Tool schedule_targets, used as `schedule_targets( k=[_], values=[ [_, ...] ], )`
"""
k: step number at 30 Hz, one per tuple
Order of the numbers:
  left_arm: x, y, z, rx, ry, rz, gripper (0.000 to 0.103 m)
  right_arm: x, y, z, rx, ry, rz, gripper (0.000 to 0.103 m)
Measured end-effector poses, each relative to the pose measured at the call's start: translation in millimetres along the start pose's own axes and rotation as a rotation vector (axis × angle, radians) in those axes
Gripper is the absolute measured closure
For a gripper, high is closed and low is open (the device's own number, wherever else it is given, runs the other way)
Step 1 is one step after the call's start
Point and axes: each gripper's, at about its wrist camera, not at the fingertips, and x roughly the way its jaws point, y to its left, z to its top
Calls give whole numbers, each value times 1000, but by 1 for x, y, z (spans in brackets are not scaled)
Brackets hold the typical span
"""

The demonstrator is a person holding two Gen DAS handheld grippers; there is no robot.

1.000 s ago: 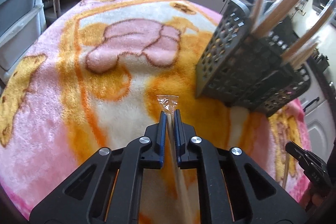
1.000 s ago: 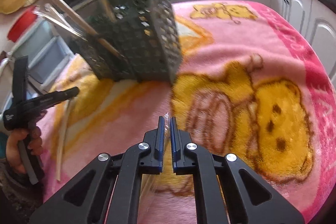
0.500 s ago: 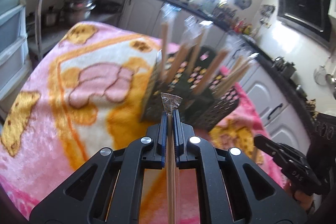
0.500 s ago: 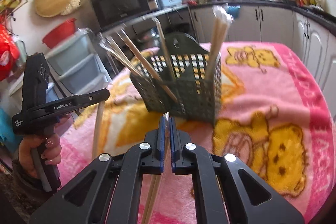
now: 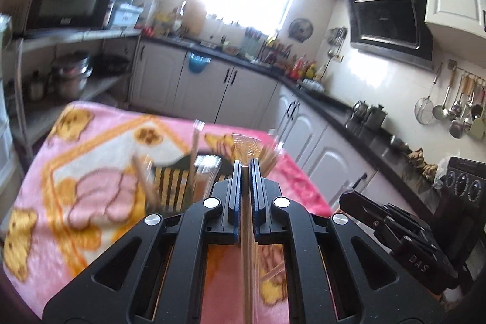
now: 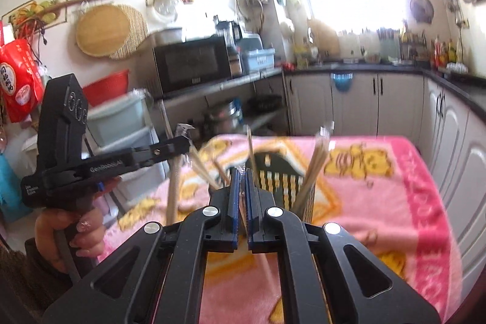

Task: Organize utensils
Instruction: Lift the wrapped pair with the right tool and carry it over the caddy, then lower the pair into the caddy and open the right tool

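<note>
My left gripper (image 5: 245,164) is shut on a plastic-wrapped pair of chopsticks (image 5: 246,260); the clear wrapper tip sticks out past the fingertips and the sticks hang down below. My right gripper (image 6: 241,172) is shut on another wrapped pair of chopsticks (image 6: 265,272) the same way. Beyond both grippers and lower, a dark perforated utensil basket (image 5: 174,184) (image 6: 281,179) stands on the pink blanket with several wrapped chopsticks upright in it. The left gripper (image 6: 183,146) shows in the right wrist view, the right gripper (image 5: 344,199) in the left wrist view.
A pink bear-print blanket (image 6: 379,202) covers the table. A person's hand (image 6: 73,230) holds the left gripper's handle. White cabinets (image 5: 206,87) run along the back and right. A shelf with a microwave (image 6: 191,63) and plastic drawers (image 6: 121,123) stands to the left.
Both grippers have risen off the blanket with their chopsticks and tilted up toward level. The basket has dropped lower in both views and the kitchen walls have come into view.
</note>
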Motion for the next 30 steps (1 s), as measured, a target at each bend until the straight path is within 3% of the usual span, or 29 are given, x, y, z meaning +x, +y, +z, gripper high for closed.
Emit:
schedule_targets(
  k=[7,16,23,30],
  values=[
    [12,-15,43,11,-115,2,100,-13,-1,43,-33,-126,-1,99],
    [39,-9,91,-28,-186,65,100,-10,-6,82,-47,-227,23,99],
    [58,1,110,-42,-227,147,100,9,-17,106,-40,-276,-2,99],
    [75,1,102,10,-259,219,100,39,-30,111,-40,-278,-28,99]
  ],
)
